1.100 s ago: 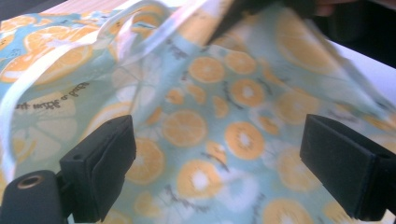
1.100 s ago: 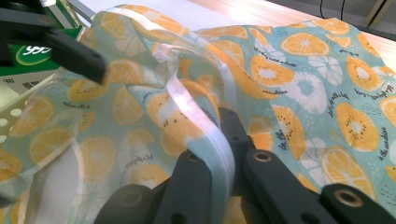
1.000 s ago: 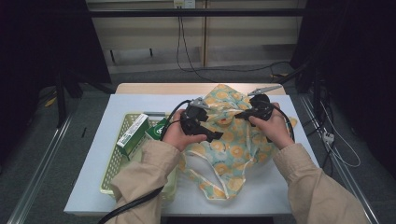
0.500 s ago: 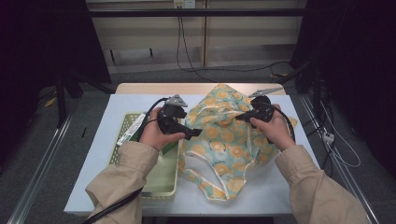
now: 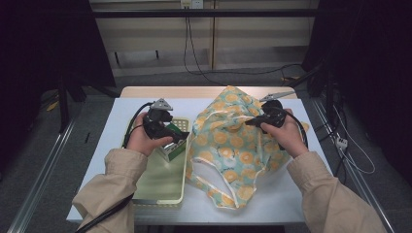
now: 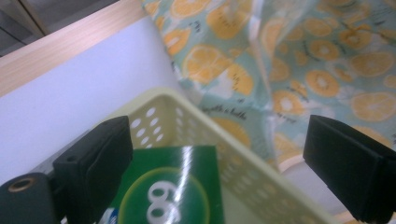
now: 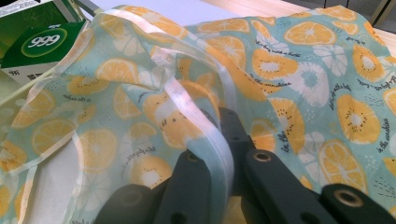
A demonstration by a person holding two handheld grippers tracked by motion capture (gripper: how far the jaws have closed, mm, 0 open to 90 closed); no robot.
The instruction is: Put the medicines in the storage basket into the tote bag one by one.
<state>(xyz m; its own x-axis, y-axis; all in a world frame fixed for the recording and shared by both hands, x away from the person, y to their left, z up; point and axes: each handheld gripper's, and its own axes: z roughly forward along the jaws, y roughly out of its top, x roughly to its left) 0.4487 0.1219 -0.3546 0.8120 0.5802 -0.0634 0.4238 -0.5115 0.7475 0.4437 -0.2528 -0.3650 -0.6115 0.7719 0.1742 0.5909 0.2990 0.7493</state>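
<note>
- Nearest the person, at 6 o'clock on the tabletop, the lower handles of the orange-print bag lie flat beside the near end of the pale yellow basket.
- The basket sits at 9 o'clock from the bag, touching its edge; a green box marked with white digits rests at the basket's far end.
- The left tool hovers just above that box, pointing toward 3 o'clock. Its jaws stand wide apart, with nothing between the pads; in the left gripper view the box and the perforated basket wall show between them.
- The right tool, at 3 o'clock from the left one, is clamped on the bag's white-trimmed rim and holds that side lifted off the tabletop, so the bag's mouth stands open toward the basket.
- In the right gripper view the jaws pinch the translucent trim, with the bag draped over them and the green box at 10 o'clock beyond.
- At 12 o'clock, the bag's top reaches the wooden far strip of the tabletop.
</note>
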